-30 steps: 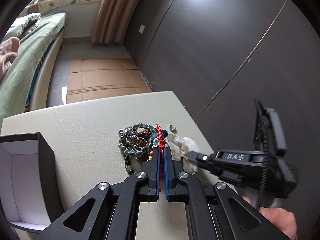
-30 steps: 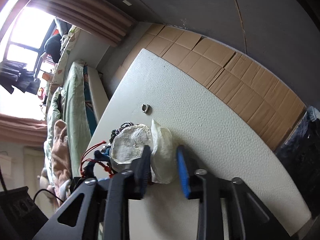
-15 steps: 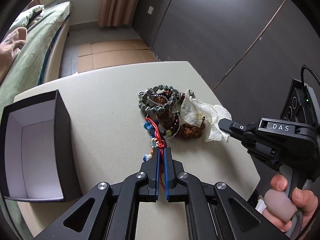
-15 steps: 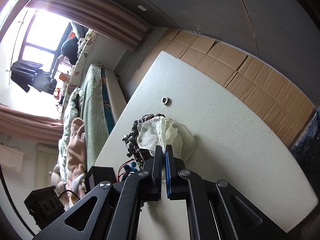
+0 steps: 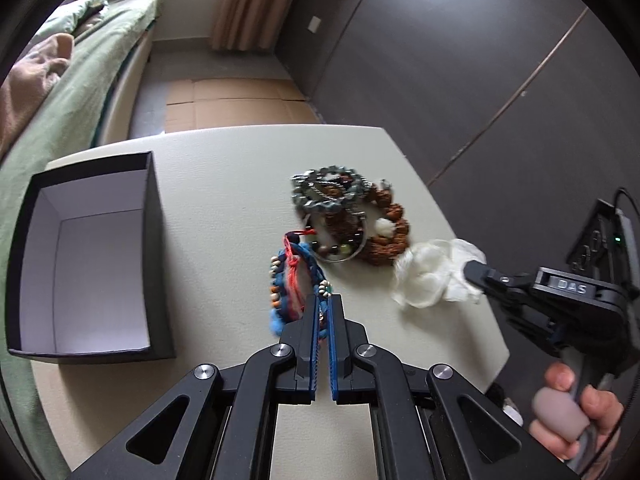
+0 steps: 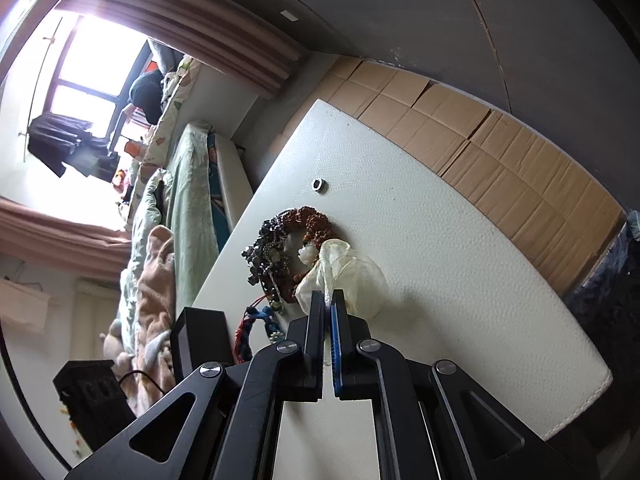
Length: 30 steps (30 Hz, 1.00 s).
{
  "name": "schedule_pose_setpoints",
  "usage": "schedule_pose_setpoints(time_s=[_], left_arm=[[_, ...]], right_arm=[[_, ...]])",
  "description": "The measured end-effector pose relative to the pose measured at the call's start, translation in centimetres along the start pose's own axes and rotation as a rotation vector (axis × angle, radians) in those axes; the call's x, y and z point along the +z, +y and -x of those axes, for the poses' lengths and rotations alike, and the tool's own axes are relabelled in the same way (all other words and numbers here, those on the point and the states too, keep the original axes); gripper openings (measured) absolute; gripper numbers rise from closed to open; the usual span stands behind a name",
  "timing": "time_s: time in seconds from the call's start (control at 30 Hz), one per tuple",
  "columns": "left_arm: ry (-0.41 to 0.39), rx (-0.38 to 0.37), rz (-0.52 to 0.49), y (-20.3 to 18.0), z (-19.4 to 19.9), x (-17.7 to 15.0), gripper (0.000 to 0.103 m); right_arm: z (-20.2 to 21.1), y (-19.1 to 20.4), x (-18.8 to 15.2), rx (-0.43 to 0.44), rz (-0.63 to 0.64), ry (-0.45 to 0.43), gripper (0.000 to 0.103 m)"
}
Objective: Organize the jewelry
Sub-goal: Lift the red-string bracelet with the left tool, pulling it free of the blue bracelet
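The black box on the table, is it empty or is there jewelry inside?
Empty. The box is open and only its bare white inside shows.

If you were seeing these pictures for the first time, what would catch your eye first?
A tangle of beaded bracelets lies mid-table. The left gripper is shut on a blue-and-red cord bracelet pulled from it, and the right gripper pinches a white pouch beside it. An empty black box waits at left.

A blue-and-red cord bracelet (image 5: 294,280) is pinched at one end, trailing onto the counter. Grey and brown bead bracelets (image 5: 348,216) are heaped nearby. A small ring (image 6: 319,185) lies apart.
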<state>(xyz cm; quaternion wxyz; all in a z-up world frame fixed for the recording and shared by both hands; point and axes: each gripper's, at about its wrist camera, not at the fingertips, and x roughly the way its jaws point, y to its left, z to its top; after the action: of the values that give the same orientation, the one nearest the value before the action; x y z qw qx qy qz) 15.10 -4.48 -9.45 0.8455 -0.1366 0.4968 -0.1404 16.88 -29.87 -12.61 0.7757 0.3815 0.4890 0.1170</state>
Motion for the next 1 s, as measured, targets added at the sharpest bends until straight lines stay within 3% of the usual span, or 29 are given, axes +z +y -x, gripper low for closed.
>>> schedule_pose_setpoints(time_s=[0.23,0.27,0.33,0.37,0.4,0.53,0.57,0.63,0.67,0.77,1.0], left_arm=[[0.003,0.008,-0.004,-0.6,0.0,0.5,0.007],[0.010,0.017,-0.003,-0.5,-0.2,0.5,0.014],[0.015,0.045,-0.001,-0.5,-0.3,0.5,0.045],[0.007,0.055,-0.003,-0.5,-0.3,0.5,0.070],[-0.010,0.063,-0.005,-0.6,0.0,0.6,0.081],[-0.070,0.059,0.004,-0.6,1.3,1.0,0.078],[-0.072,0.063,0.008,-0.6,1.3,1.0,0.071],[-0.029,0.054,0.022,-0.4,0.6,1.0,0.033],[0.000,0.040,0.038,-0.2,0.1,1.1,0.030],[0.058,0.036,0.084,0.5,-1.1,0.8,0.029],[0.092,0.069,0.104,0.8,-1.7,0.4,0.029]], right_arm=[[0.6,-0.7,0.1,0.004,-0.019,0.005,0.005],[0.6,-0.7,0.2,0.006,-0.021,0.007,0.005],[0.5,-0.7,0.2,0.007,-0.018,0.010,0.005],[0.4,-0.6,0.2,0.007,-0.015,0.013,0.005],[0.4,-0.6,0.2,0.008,-0.014,0.015,0.005],[0.1,-0.2,0.4,0.011,-0.009,0.021,0.005],[0.1,-0.2,0.4,0.011,-0.007,0.020,0.005],[0.1,-0.1,0.5,0.010,-0.005,0.020,0.005],[0.0,-0.1,0.5,0.009,-0.003,0.020,0.005],[-0.2,0.1,0.5,0.007,-0.001,0.025,0.005],[-0.2,0.1,0.4,0.006,0.000,0.028,0.005]])
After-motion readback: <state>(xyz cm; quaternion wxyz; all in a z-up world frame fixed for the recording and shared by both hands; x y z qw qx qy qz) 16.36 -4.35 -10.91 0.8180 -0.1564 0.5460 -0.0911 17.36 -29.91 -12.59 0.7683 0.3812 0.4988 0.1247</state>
